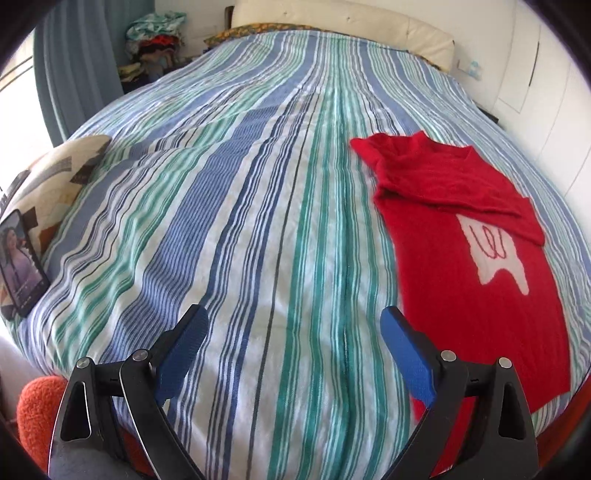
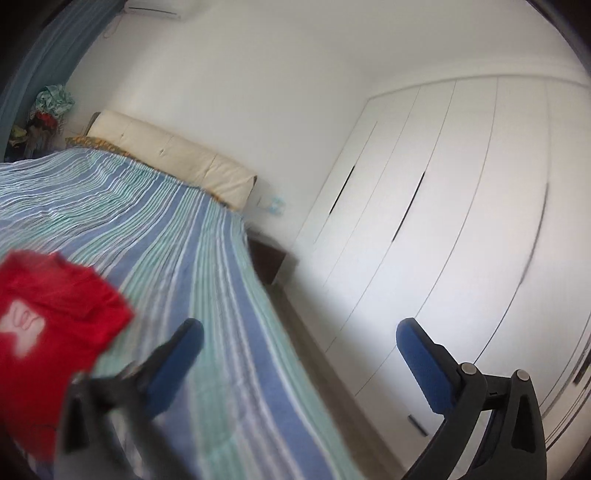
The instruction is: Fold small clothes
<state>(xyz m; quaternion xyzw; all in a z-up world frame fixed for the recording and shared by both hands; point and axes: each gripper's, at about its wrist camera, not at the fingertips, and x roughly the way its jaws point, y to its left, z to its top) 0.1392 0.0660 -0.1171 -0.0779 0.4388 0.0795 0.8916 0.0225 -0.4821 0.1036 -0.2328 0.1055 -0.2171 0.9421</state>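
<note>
A red knitted sweater [image 1: 461, 236] with a white patch on its chest lies on the striped bedspread [image 1: 240, 206], at the right side of the bed, its top part folded down over the body. My left gripper [image 1: 293, 321] hangs open over bare bedspread just left of the sweater's lower edge, holding nothing. In the blurred right wrist view the same sweater [image 2: 55, 325] sits at the lower left. My right gripper [image 2: 299, 332] stands wide open and raised, pointing past the bed's right edge toward the wardrobe, with nothing between its fingers.
A phone [image 1: 20, 262] leans on a patterned cushion [image 1: 55, 173] at the bed's left edge. An orange fluffy item [image 1: 37, 413] lies at the near left. A cream headboard [image 1: 332, 26] and a clothes pile [image 1: 155, 40] stand beyond. White wardrobe doors [image 2: 461, 229] and a dark nightstand [image 2: 267, 258] flank the right side.
</note>
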